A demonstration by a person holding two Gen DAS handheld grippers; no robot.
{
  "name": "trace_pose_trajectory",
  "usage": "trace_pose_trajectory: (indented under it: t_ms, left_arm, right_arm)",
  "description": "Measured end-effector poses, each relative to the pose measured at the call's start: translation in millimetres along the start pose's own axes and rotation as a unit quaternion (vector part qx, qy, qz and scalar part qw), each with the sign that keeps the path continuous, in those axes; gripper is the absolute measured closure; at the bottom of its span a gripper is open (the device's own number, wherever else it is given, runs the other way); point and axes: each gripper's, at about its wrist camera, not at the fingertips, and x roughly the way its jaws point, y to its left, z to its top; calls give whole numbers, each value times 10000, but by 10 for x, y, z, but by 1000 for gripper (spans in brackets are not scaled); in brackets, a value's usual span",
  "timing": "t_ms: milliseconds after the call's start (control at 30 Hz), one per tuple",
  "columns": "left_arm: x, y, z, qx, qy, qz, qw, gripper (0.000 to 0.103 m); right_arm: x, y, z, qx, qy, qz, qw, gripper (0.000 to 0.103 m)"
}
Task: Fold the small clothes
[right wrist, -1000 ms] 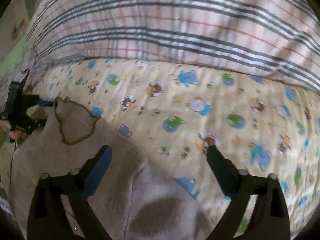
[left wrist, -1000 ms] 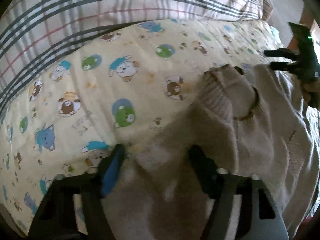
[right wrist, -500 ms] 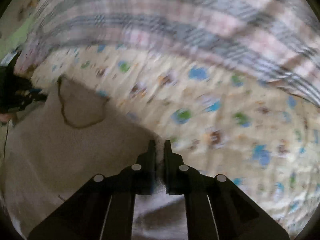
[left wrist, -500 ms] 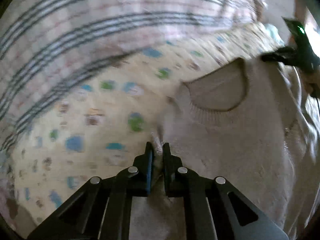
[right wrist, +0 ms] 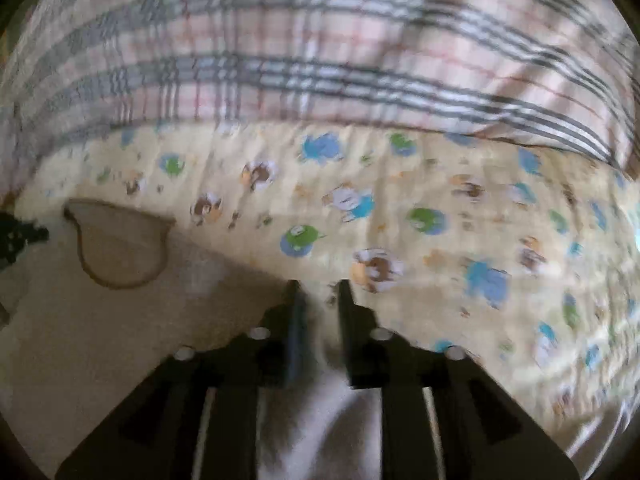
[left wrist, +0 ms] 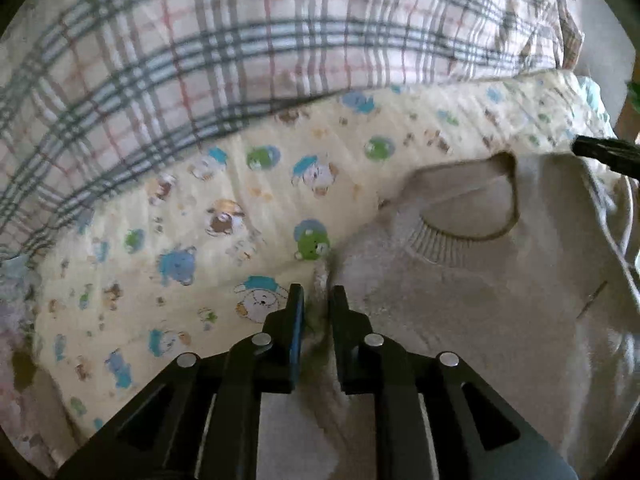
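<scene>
A beige knitted sweater [left wrist: 460,320] lies front up on the bed, its ribbed neckline [left wrist: 464,208] toward the far side. My left gripper [left wrist: 317,292] stands at the sweater's left shoulder edge. Its jaws are opening, and a raised ridge of the knit sits loosely in the narrow gap. At the other shoulder of the sweater [right wrist: 100,340], my right gripper [right wrist: 318,286] is also opening, with the blurred fabric edge between its fingers. Each gripper shows in the other's view as a dark shape, the right gripper [left wrist: 600,152] and the left gripper [right wrist: 16,236].
The sweater rests on a yellow sheet [left wrist: 200,240] printed with small bears. A plaid quilt [left wrist: 240,40] is bunched along the far side. A thin white cable [left wrist: 616,240] runs across the sweater's right part.
Both grippers went from wide open to shut on the sweater's shoulder edges, lifting and spreading it flat. Now both jaws have parted again. The crumpled neck area has been pulled smooth.
</scene>
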Motion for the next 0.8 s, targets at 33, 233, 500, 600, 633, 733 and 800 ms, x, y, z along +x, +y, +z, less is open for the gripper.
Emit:
trace_pose_trajectory:
  t_ms: [33,233,500,600,633,733,800]
  left_arm:
    - [-99,32,-29,-80,-37,-3,10000,86]
    - [-744,-34,-194,-477,-314,-388,9976,53]
    - [-1021,-956,-673,-480,-259,-1208,9912,42]
    - [-947,-1206,-806,-546,-107,-1433,9881,38]
    - [-892,-1276,-851,-586,-32,-1446,9877,38]
    - [-695,-1402,-978,-849,296,-1492,9847,38]
    - [-621,-1435,-1058,-1017,427,-1578,9813,38]
  right_arm:
    - [-129,-57,-17,102,-92,14,9999,58]
    - [-964,-390,-515,842,-458,-14,9954,50]
    - [-1810,-1546,-1741,2874,-680,-708,9528,41]
    - [-1891,-2027,-2083,3623,-605,-967,9250,41]
    - [-1909,-2187,-2160,3847,-633,-966,9158,41]
    - [-1906,-2493,-2269,4261,-742,-976,8963,41]
    - [-1833,-2668,-2261,4487,-750,-964,8853,41]
